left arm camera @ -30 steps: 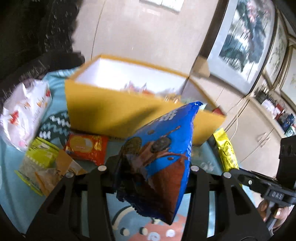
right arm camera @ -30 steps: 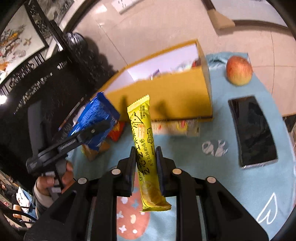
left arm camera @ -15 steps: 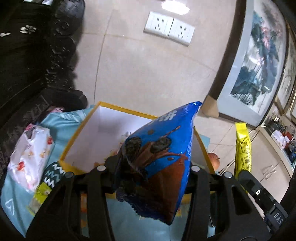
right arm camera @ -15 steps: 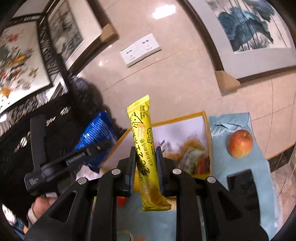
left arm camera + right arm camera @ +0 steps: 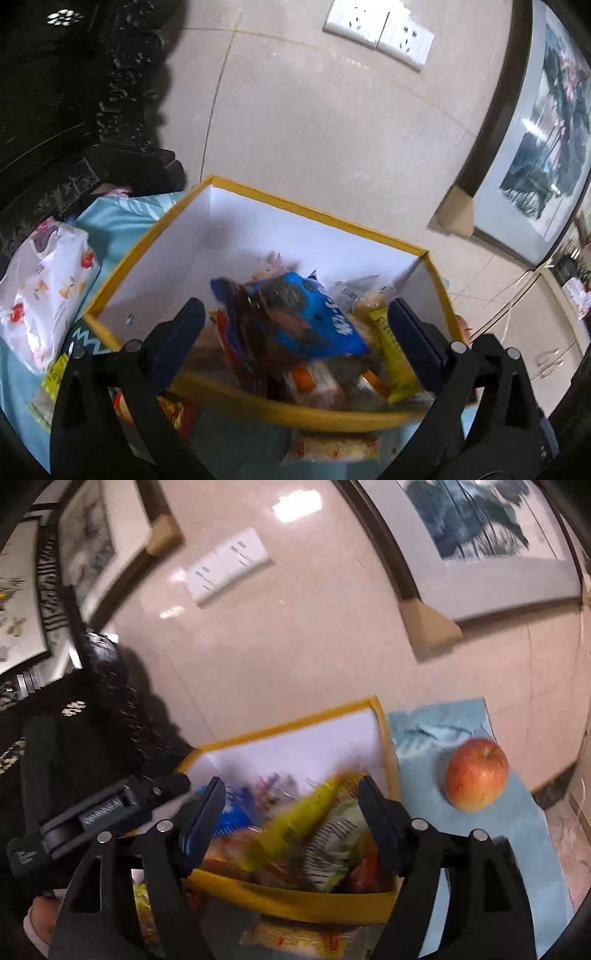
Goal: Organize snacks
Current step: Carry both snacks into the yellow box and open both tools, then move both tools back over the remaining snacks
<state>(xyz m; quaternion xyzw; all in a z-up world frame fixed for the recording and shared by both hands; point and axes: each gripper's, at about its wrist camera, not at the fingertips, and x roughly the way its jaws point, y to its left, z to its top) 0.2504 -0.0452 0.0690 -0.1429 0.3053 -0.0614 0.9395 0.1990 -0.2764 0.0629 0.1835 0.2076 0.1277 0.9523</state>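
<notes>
A yellow box [image 5: 306,410] with white inner walls holds several snack packets. My left gripper [image 5: 295,332] is open above it, and the blue cookie bag [image 5: 295,317] lies loose on the pile between the fingers. My right gripper [image 5: 291,819] is open over the same box [image 5: 295,901]. The yellow snack bar [image 5: 295,823] is blurred, tilted on the pile between its fingers. The bar also shows in the left wrist view [image 5: 395,354].
A red apple [image 5: 476,775] sits on the light blue cloth [image 5: 517,830] right of the box. A white plastic bag [image 5: 40,291] lies to the left. Snack packets [image 5: 332,448] lie in front of the box. The wall stands close behind.
Both grippers opened over the box. The blue cookie bag and the yellow bar dropped from the jaws onto the snack pile.
</notes>
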